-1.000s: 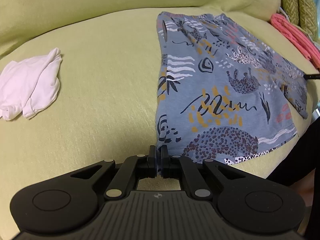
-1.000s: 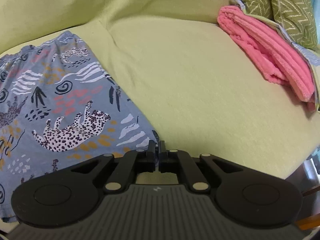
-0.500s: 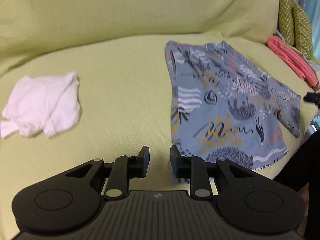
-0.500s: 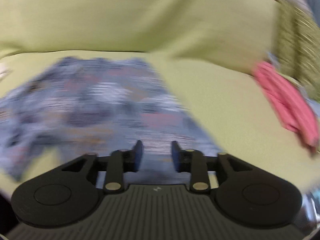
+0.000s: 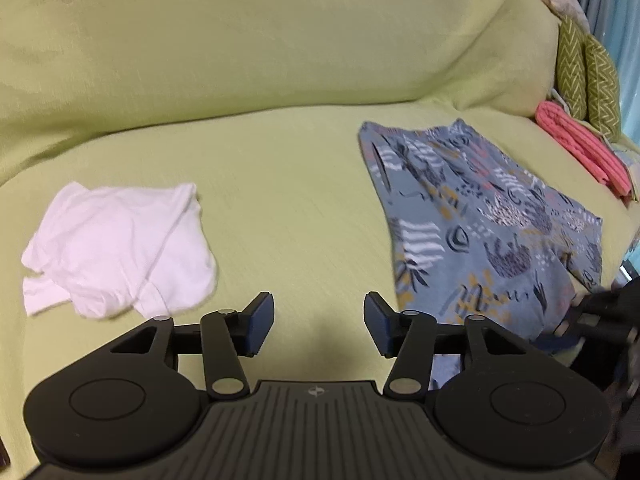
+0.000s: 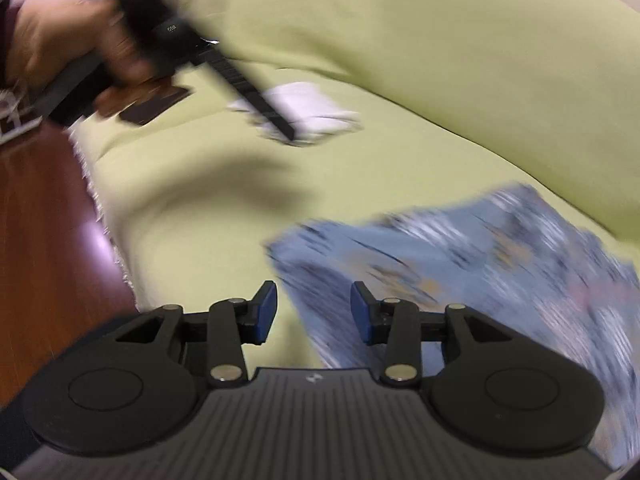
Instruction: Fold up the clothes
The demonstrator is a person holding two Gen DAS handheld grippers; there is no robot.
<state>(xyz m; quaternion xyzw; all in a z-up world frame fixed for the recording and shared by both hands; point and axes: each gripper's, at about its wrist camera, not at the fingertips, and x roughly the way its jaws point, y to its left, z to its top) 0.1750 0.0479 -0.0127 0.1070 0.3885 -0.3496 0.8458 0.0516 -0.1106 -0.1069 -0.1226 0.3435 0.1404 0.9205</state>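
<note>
Patterned shorts [image 5: 480,220] lie flat, long axis running front-to-back

2 garments [image 5: 472,216], 1 towel [image 5: 576,148], maybe 2 cushions [image 5: 588,72].

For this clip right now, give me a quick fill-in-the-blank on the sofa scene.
1. Both the left tongs and right tongs stand ____.
2. The crumpled garment is ____ in colour.
3. The patterned blue shorts lie spread on the ____ sofa.
4. The folded towel is ____.

Missing: open; white; green; pink
</note>
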